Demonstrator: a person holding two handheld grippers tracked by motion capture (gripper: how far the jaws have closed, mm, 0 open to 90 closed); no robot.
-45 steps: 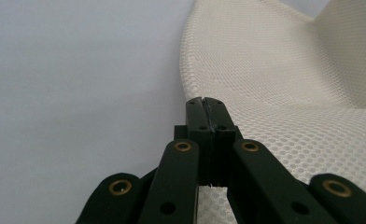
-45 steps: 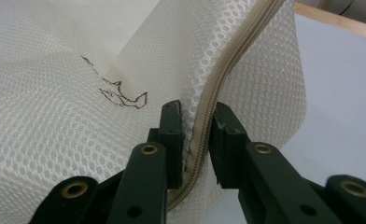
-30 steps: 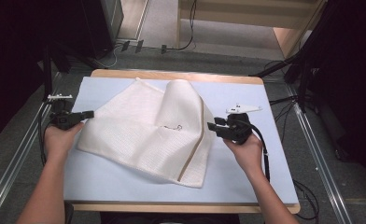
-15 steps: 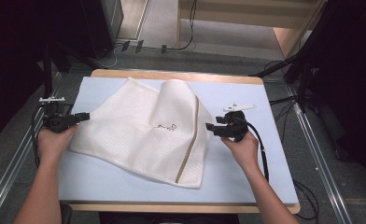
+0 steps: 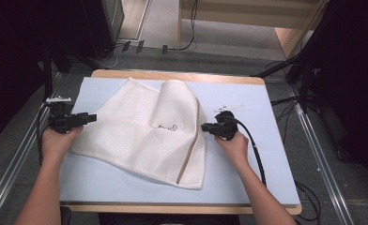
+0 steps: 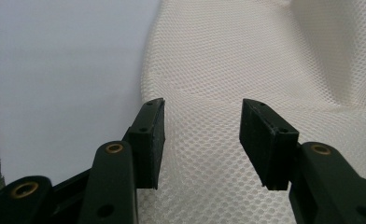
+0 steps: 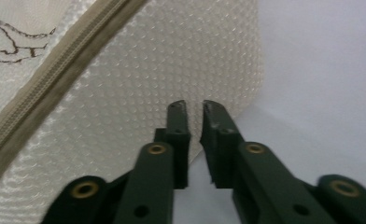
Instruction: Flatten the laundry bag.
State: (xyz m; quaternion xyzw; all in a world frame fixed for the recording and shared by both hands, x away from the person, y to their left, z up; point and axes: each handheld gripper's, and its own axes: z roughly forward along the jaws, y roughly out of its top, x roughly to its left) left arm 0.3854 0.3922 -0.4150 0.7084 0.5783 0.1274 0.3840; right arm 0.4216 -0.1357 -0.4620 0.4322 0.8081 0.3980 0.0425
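Pale blue table top [image 5: 266, 159], w/ nothing blocking.
Cream mesh zip bag [image 5: 140, 136] rumpled; left gripper [image 6: 202, 130] spread wide, right gripper [image 7: 194, 112] nearly closed, grasping nothing.

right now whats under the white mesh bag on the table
The white mesh bag lies on the light blue table mat, which shows all around it. Its top is folded over onto itself, hiding that part; anything beneath or inside is covered.

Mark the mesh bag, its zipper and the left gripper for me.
mesh bag [image 5: 126, 136], high view, on the flat white mesh left of the fold.
zipper [image 7: 55, 77], right gripper view, on the tan zipper tape.
left gripper [image 6: 202, 133], left gripper view, midway between its parted jaws.
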